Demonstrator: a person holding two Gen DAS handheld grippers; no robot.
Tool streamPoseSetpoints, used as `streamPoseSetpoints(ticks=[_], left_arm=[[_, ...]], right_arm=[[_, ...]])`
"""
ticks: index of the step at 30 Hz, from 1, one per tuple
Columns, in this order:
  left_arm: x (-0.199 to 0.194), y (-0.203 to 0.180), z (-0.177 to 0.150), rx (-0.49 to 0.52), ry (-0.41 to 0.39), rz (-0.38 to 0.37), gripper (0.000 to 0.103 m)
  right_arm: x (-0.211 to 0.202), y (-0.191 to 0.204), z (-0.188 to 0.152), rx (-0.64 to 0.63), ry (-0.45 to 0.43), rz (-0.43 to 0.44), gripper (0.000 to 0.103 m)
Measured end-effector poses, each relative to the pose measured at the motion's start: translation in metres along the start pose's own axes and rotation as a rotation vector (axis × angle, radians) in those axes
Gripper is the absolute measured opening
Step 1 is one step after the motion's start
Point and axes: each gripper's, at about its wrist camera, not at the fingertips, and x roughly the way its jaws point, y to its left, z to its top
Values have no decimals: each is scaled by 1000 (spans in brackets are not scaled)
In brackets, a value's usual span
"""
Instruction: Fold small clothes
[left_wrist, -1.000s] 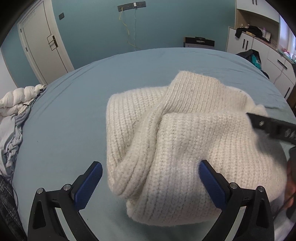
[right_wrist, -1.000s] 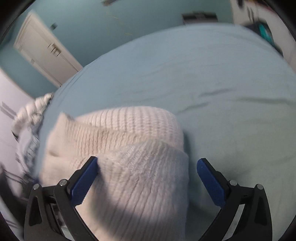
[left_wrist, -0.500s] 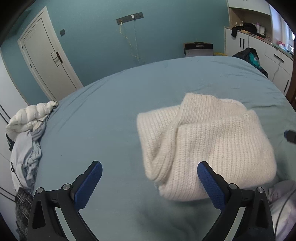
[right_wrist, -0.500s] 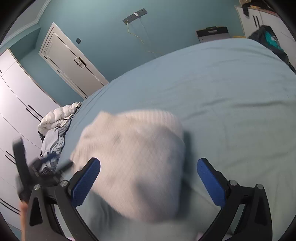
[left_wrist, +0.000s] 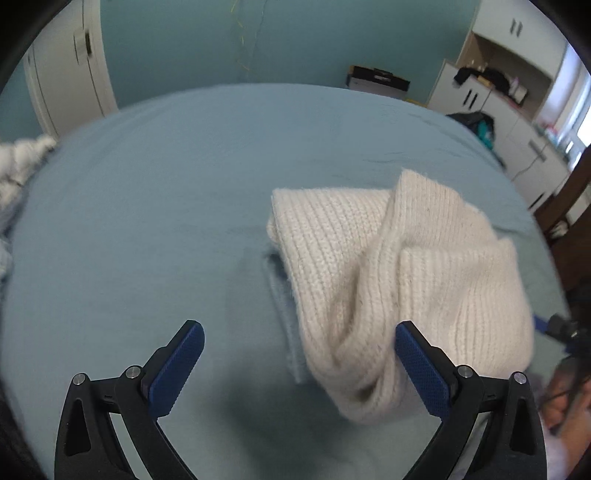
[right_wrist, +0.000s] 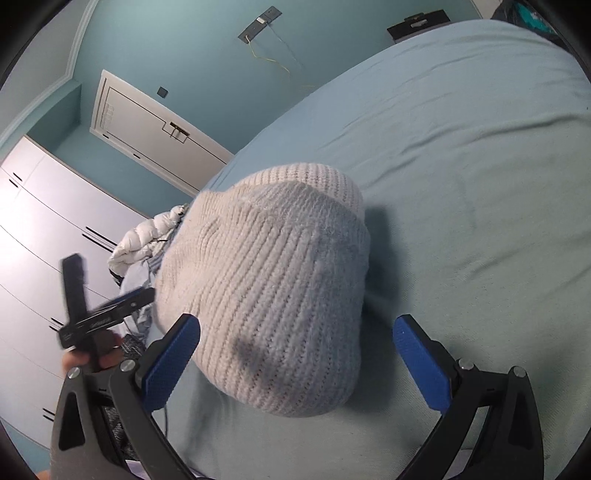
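A cream ribbed knit sweater (left_wrist: 399, 273) lies folded in a thick bundle on the light blue bed sheet (left_wrist: 147, 221). My left gripper (left_wrist: 299, 363) is open just short of its near left corner, with nothing between the blue pads. In the right wrist view the same sweater (right_wrist: 273, 291) fills the middle. My right gripper (right_wrist: 295, 363) hovers open over its near edge, holding nothing. The other gripper (right_wrist: 96, 314) shows at the left of that view, held in a hand.
A heap of white and pale blue clothes (right_wrist: 147, 240) lies at the bed's left edge. A white door (right_wrist: 147, 129) and wardrobes (right_wrist: 40, 236) stand behind it. White cabinets (left_wrist: 517, 110) and a dark bag (left_wrist: 476, 123) are at the right.
Both grippers have drawn back and up from the sweater, which now lies free on the bed. The left view has swung so the sweater sits to the right.
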Motion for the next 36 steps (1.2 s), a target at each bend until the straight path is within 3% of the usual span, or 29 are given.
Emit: streamPoseSetpoints(ticks=[5,10,14,19,22,26,32,36], left_arm=[[30,25,15,-65,101,-198,103],[58,21,17,-6,134,-250,103],[73,30,16,-63,199,-342,103],[58,18,19,0,157,-335,103],[47,13,21,0,134,-387,103],[66,15,16,6,160,-391,103],[102,34,10,-142,212,-638,103],[116,30,8,-172,205,-705,103]], right_arm=[[5,-9,2,55,9,32,102],[8,-23,2,123,17,80,102],[8,-30,7,174,19,105,102],[15,-33,10,215,61,174,102],[18,-34,7,233,84,195,102],[17,-39,4,269,82,210,102],[29,-47,1,309,150,236,102],[52,-47,-4,312,247,280,102]])
